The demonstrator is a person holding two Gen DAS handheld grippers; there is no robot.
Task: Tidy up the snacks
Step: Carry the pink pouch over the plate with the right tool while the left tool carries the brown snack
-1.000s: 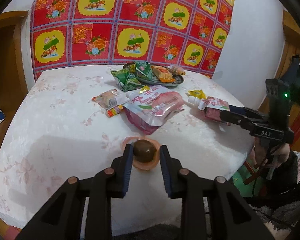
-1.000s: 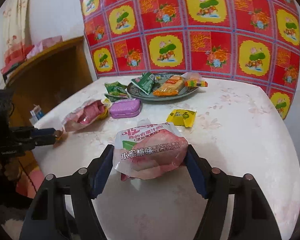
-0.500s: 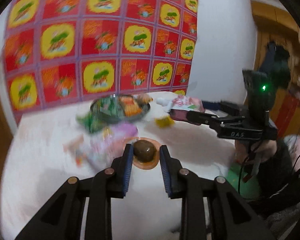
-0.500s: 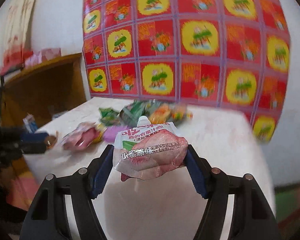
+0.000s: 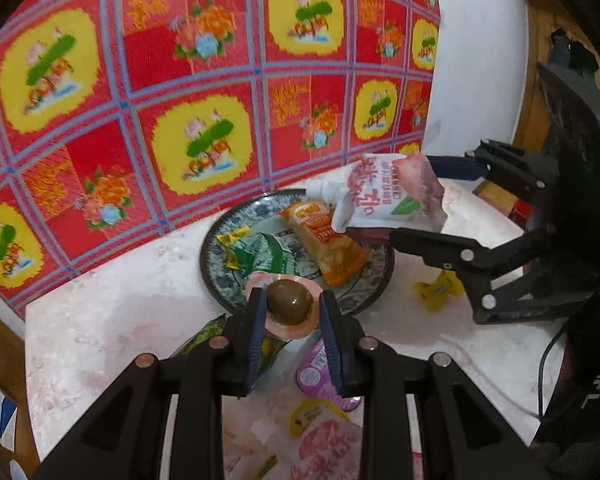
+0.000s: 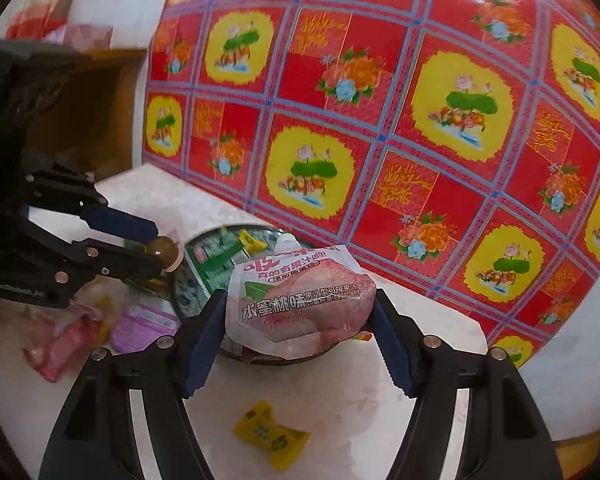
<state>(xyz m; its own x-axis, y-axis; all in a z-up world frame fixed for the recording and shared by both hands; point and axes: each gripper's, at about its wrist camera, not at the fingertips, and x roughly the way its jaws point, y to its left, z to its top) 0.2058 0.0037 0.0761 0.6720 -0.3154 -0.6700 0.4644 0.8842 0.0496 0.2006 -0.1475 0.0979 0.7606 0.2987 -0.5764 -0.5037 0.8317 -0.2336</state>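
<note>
We see, from the left wrist cam, the left gripper (image 5: 290,322) w/ jaws narrow, clamped on a small brown round snack in a pinkish wrapper (image 5: 289,301), held in the air over the near rim of the patterned plate (image 5: 214,276). On the plate: a green packet (image 5: 266,254), a small yellow sweet (image 5: 231,238) and an orange wrapped bar (image 5: 326,246). Further right, the right gripper (image 5: 410,216) reaches in over the plate's far side, jaws fairly wide but closed on a white-and-pink juice pouch (image 5: 384,196). Right of the plate a yellow candy (image 5: 440,286) lies on the pale floral tabletop (image 5: 100,320). In the right wrist cam, the purple pack (image 6: 144,322) and pink pouch (image 6: 60,344) sit on the tabletop at left, the held pouch hangs above the plate at centre, and a yellow candy lies in front of it. Red-and-yellow cloth (image 5: 180,80) hangs behind.
</note>
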